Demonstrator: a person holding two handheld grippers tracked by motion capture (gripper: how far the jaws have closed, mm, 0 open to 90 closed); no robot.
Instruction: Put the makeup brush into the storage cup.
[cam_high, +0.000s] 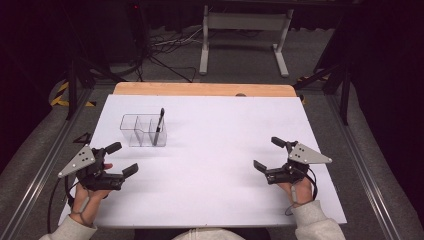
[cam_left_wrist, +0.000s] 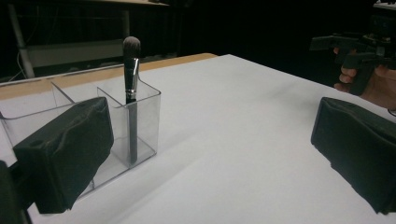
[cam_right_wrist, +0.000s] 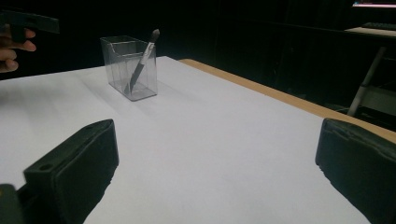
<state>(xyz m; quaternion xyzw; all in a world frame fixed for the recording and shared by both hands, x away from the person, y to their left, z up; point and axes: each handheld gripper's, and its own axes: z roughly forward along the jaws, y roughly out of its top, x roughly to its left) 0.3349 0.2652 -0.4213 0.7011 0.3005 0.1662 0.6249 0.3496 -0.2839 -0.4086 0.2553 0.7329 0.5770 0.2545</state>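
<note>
Clear acrylic organizer (cam_high: 142, 131) stands toward the far left of the white table sheet (cam_high: 225, 150), divided into compartments; the makeup brush (cam_high: 158, 127) leans bristles-up in the compartment at its right end, handle foot on the floor of that cell, so the wall props it; I judge it stowed. My left gripper (cam_high: 125, 159) rests near the organizer, jaws spread wide and holding nothing; my right gripper (cam_high: 270, 154) sits well apart at the right side, jaws likewise parted and empty; both hands lie low on the sheet, which reads to me as a parked posture.
</note>
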